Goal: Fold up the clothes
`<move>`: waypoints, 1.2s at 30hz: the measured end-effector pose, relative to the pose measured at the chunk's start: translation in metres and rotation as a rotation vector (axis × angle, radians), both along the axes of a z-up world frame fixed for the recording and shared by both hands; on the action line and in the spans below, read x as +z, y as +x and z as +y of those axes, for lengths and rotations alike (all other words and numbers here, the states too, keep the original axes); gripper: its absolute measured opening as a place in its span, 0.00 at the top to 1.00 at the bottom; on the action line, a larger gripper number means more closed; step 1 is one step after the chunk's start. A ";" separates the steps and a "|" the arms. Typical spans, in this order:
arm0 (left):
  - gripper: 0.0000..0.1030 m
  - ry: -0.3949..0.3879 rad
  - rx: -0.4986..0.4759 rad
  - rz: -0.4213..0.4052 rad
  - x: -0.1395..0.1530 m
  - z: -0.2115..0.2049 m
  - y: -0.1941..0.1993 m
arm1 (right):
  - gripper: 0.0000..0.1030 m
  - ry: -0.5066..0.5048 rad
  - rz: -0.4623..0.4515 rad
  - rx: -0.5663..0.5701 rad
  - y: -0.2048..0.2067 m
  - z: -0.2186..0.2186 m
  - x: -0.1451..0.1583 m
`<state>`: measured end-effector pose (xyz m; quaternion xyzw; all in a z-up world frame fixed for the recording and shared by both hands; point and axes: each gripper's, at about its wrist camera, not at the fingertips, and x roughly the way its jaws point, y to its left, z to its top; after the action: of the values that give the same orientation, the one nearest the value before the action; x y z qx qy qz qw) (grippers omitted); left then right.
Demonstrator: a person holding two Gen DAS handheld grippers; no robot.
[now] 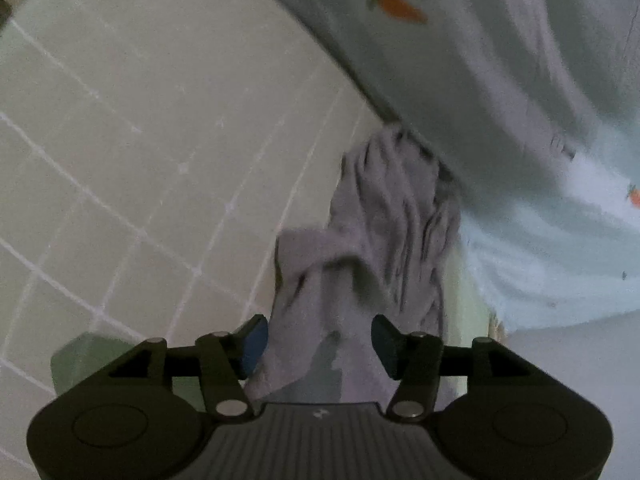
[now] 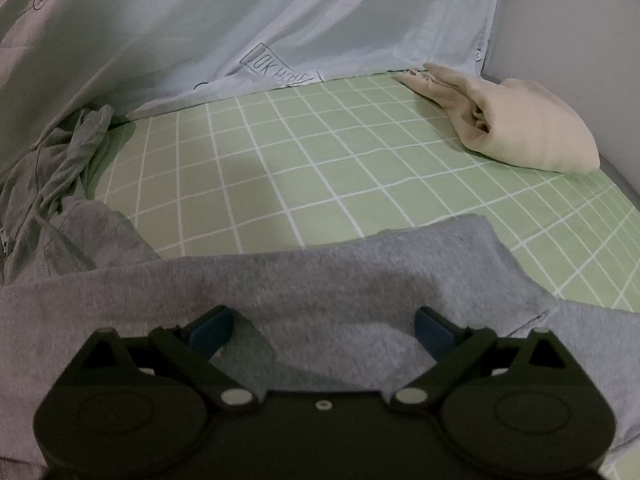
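A grey garment (image 2: 320, 276) lies spread on the green checked sheet (image 2: 304, 160). In the right wrist view my right gripper (image 2: 322, 330) is open, its jaws wide apart with the grey cloth lying between them. In the left wrist view my left gripper (image 1: 319, 344) is open too, with a crumpled part of the grey garment (image 1: 384, 216) running between its fingers and away toward the pale blue quilt. The left view is blurred.
A pale blue quilt (image 2: 280, 20) with carrot prints is heaped along the far side and also shows in the left view (image 1: 520, 100). A folded beige garment (image 2: 520, 128) lies at the far right near a wall. Another grey crumpled garment (image 2: 60, 160) lies at the left.
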<state>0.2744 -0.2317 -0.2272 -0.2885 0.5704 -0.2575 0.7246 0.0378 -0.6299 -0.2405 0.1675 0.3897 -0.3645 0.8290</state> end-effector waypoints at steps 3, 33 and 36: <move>0.44 0.030 0.006 -0.033 -0.003 -0.014 0.001 | 0.04 -0.001 0.001 0.000 0.000 0.001 0.000; 1.00 0.055 0.119 -0.219 0.043 -0.005 0.090 | 0.00 -0.015 -0.013 -0.008 -0.004 0.004 -0.003; 0.68 0.047 0.053 -0.219 0.048 0.000 0.076 | 0.00 -0.016 -0.015 -0.012 -0.004 0.005 -0.003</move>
<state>0.3501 -0.2315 -0.1789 -0.2567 0.4858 -0.2547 0.7958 0.0333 -0.6252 -0.2438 0.1658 0.3797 -0.3714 0.8309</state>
